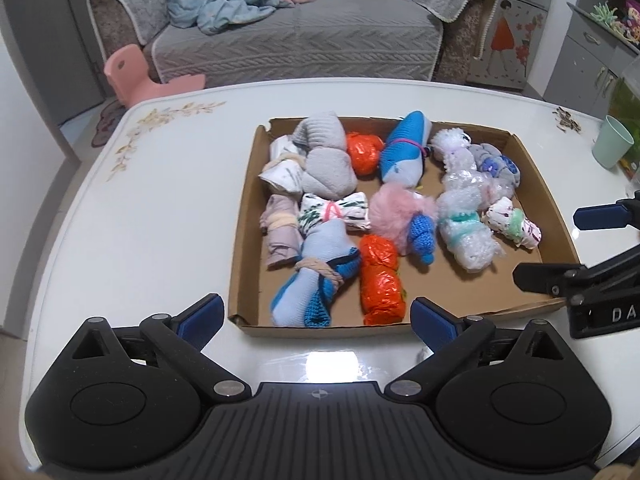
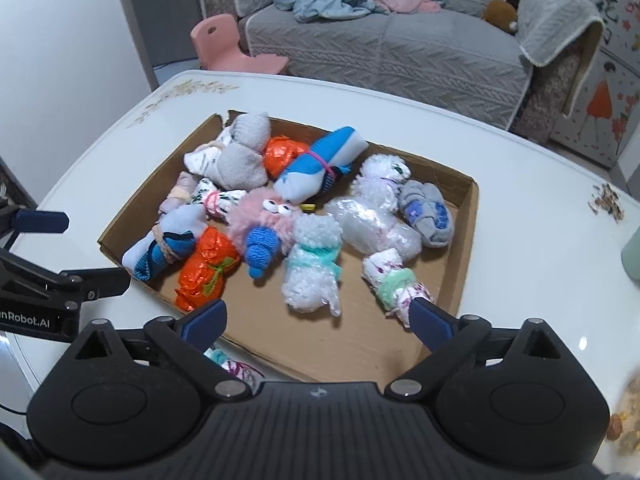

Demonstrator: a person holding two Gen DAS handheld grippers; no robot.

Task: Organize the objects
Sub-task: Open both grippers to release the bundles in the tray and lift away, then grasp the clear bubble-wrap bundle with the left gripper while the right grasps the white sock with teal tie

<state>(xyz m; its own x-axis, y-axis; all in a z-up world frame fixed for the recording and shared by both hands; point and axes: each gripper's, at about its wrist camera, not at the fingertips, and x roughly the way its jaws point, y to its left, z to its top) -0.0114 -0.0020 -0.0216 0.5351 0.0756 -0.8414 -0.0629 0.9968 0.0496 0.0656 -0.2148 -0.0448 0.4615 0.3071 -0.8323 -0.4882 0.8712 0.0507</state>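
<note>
A shallow cardboard box [image 1: 242, 240] [image 2: 466, 248] on the white table [image 1: 160, 208] holds several tied sock and wrap bundles: grey, orange [image 1: 378, 276], blue-white [image 1: 404, 148], pink fluffy [image 2: 260, 216], bubble-wrap [image 2: 312, 272]. My left gripper [image 1: 318, 316] stands open at the box's near edge, nothing between its fingers. My right gripper [image 2: 318, 316] is open over the box's near part; a white patterned bundle with a green band [image 2: 394, 280] lies just by its right finger, unpressed. Another patterned bundle [image 2: 234, 364] lies on the table, partly hidden under the right gripper.
A green cup [image 1: 612, 142] stands at the table's right side near scattered seeds [image 1: 566, 120]. Beyond the table are a grey sofa [image 1: 296, 40] with blankets, a pink child's chair [image 1: 136, 76] and cabinets [image 1: 592, 60] at the right.
</note>
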